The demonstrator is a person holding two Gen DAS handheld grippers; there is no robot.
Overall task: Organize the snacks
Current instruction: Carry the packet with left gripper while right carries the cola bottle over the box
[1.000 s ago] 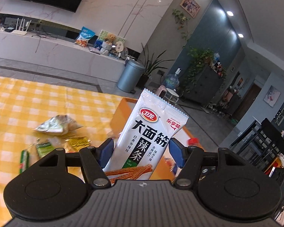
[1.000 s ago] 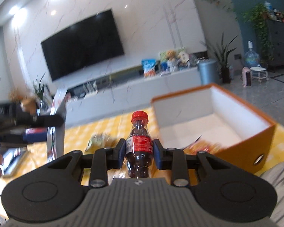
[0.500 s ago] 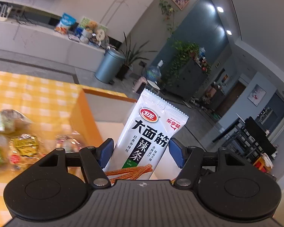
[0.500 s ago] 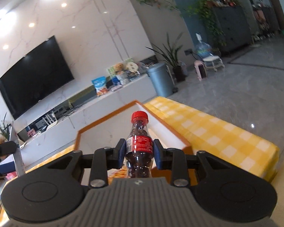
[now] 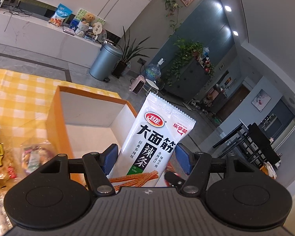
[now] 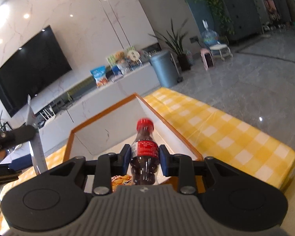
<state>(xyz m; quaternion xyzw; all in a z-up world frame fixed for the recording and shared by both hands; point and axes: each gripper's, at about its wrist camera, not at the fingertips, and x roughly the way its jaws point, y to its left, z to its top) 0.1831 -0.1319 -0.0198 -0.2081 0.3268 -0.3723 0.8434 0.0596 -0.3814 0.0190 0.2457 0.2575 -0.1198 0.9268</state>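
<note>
My left gripper (image 5: 146, 160) is shut on a white spicy-strip snack packet (image 5: 155, 145), held upright over the orange box (image 5: 55, 118) with white inner walls. My right gripper (image 6: 144, 158) is shut on a small cola bottle (image 6: 145, 153) with a red cap, held upright over the same orange box (image 6: 106, 110). A chips packet (image 6: 121, 180) lies in the box below the bottle. The left gripper with its packet (image 6: 34, 139) shows edge-on at the left of the right wrist view.
The box stands on a yellow checked tablecloth (image 6: 216, 129). Several loose snack packets (image 5: 13, 157) lie on the cloth left of the box. The table's edge (image 6: 285, 157) runs close on the right, with grey floor beyond.
Both grippers have moved over the orange box with their loads. The left one swung right from the loose snacks; the right one came forward above the box's inside.
</note>
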